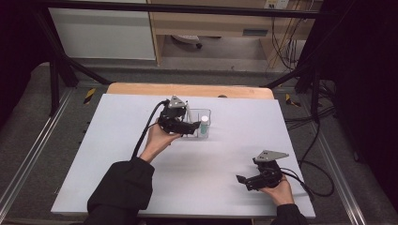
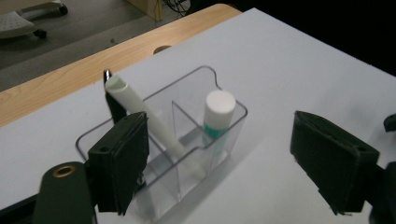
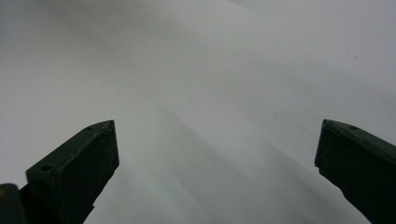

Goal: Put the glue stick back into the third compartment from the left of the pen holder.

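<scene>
Honestly, the clear plastic two-compartment organizer (image 2: 187,140) mid-counter is being crowded: the left hand-held gripper (image 2: 219,158), jaws spread and empty, could be snagging the leaning white pen (image 2: 149,121) and tipping everything; the right hand-held gripper (image 3: 217,163) is idling open.

obstacle: clear organizer (image 1: 199,123) mid-table | free: white tabletop (image 1: 117,154) around

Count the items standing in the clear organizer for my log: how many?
2: a white pen leaning in one compartment, a white glue stick upright in the next compartment of the clear organizer; none looks hidden.
</scene>
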Demonstrator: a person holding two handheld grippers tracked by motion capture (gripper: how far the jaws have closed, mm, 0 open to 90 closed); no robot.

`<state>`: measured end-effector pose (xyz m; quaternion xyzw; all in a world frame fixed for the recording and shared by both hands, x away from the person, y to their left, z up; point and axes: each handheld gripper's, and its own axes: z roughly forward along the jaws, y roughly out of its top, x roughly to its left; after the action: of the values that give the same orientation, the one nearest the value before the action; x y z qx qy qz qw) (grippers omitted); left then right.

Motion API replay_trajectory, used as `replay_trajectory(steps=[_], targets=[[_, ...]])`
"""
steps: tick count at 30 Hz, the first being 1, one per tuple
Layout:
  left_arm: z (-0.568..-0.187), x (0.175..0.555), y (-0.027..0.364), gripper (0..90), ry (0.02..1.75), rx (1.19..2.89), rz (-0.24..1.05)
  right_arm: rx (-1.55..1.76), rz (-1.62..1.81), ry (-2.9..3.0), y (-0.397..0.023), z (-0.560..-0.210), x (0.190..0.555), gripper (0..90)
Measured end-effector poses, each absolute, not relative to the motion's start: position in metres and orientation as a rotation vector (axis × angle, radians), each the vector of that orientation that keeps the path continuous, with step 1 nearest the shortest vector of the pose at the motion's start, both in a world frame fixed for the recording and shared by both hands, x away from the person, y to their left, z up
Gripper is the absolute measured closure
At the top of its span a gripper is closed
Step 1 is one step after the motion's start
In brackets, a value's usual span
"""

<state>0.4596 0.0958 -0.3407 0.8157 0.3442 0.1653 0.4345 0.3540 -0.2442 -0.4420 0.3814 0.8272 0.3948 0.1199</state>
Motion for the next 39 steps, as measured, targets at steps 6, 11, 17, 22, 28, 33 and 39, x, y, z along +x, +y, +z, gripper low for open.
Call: replay_trajectory(steps=[6,11,17,22,28,33,39], targets=[[-0.345,0.443,0.115,13.6,0.858,2.057,0.41,1.117,1.152,2.416,-0.244,-0.442,0.354,0.4],[-0.352,0.428,0.13,11.6,0.849,2.074,0.424,1.119,1.151,2.416,-0.244,-0.442,0.354,0.4],[-0.366,0.409,0.152,11.0,0.85,2.08,0.427,1.125,1.148,2.415,-0.244,-0.443,0.354,0.4],[-0.381,0.395,0.172,11.0,0.866,2.08,0.418,1.131,1.148,2.417,-0.243,-0.443,0.354,0.4],[-0.403,0.38,0.197,11.1,0.895,2.083,0.409,1.125,1.147,2.42,-0.243,-0.444,0.354,0.4],[-0.421,0.369,0.218,11.1,0.931,2.091,0.399,1.136,1.143,2.42,-0.244,-0.445,0.355,0.4],[-0.437,0.358,0.243,11.1,0.965,2.081,0.389,1.139,1.141,2.423,-0.244,-0.445,0.355,0.4]])
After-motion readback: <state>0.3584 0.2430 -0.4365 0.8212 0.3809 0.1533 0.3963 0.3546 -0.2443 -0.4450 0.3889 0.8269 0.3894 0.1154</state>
